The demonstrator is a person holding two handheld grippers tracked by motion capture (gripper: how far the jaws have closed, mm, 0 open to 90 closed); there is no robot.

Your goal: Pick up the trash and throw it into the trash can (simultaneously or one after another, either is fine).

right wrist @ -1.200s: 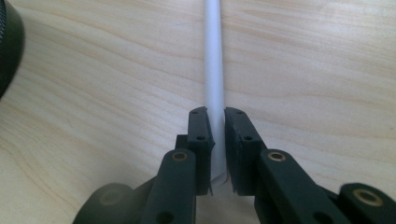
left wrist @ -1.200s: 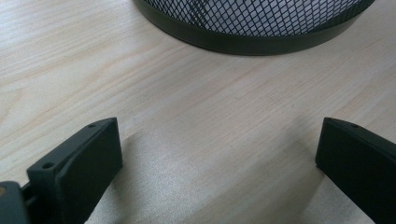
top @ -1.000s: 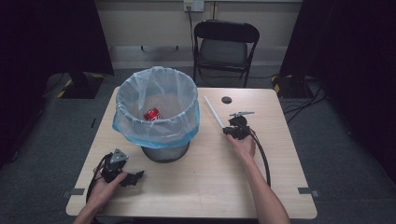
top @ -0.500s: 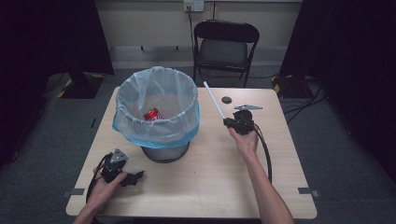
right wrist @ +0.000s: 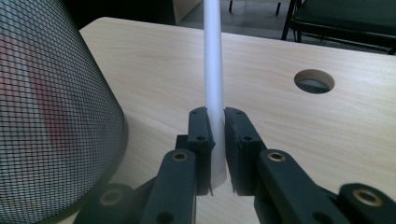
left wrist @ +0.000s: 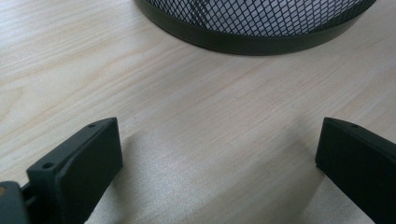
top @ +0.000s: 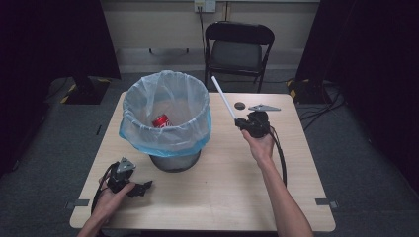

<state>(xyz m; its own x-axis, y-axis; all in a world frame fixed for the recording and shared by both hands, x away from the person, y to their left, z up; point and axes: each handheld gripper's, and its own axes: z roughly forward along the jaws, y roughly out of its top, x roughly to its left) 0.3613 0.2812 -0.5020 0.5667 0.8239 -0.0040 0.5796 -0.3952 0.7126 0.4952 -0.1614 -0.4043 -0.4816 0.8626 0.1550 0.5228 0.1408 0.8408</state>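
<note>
High view: one black mesh waste basket lined with a pale blue plastic bag (top: 165, 129) on the light wooden table (top: 222, 187), one red drink can (top: 161, 121) already inside; one white plastic tube (top: 223, 102) clamped in the right gripper (top: 243, 123), raised beside the rim, probably next to go in. Left gripper (top: 143, 187) resting near the front edge. Left gripper view: jaws wide apart, holding nothing, mesh base ahead. Right gripper view: jaws pinched narrow on the tube's lower end; one round hole in the tabletop (right wrist: 314, 80).
</note>
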